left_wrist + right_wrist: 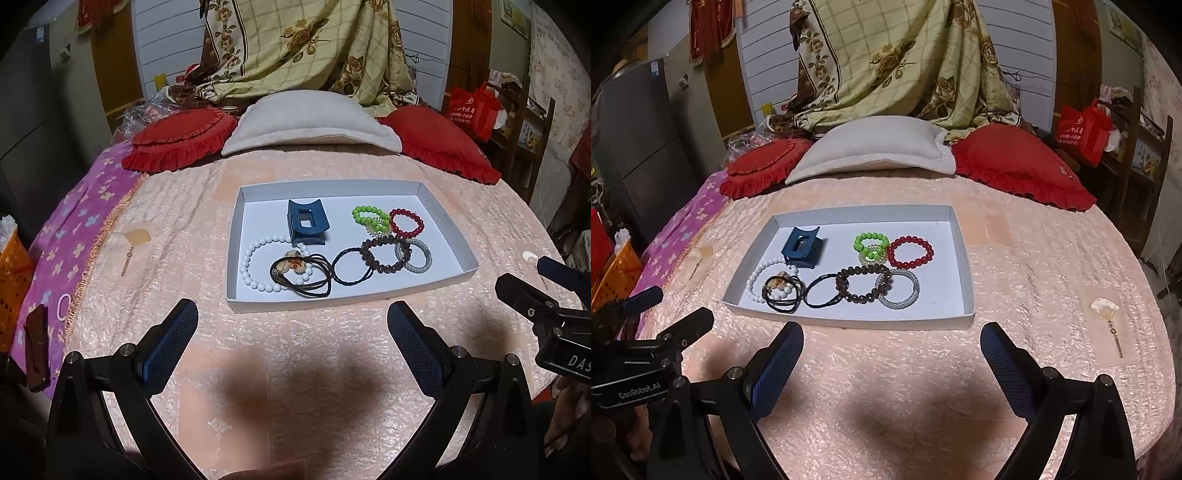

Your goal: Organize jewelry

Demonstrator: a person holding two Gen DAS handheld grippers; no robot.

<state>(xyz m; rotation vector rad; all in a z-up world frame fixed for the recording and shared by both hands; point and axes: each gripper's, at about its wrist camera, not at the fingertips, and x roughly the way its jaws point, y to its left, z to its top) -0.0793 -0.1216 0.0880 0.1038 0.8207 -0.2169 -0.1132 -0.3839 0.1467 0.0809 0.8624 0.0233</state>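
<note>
We see both grippers held over the pink bedspread (295,369), near side of the white tray (236,236); left gripper (291,332) wide apart, nothing in it; right gripper (892,354) wide apart too, nothing in it. In the tray: blue hair clip (307,227) far left, white bead bracelet (255,266) and dark hair ties (306,280) near left, green bracelet (369,218) touching red bracelet (406,223) far right, brown bracelet (384,256) overlapping silver bangle (415,258) near right. An earring (1108,314) lies on the bedspread, well right of the tray
</note>
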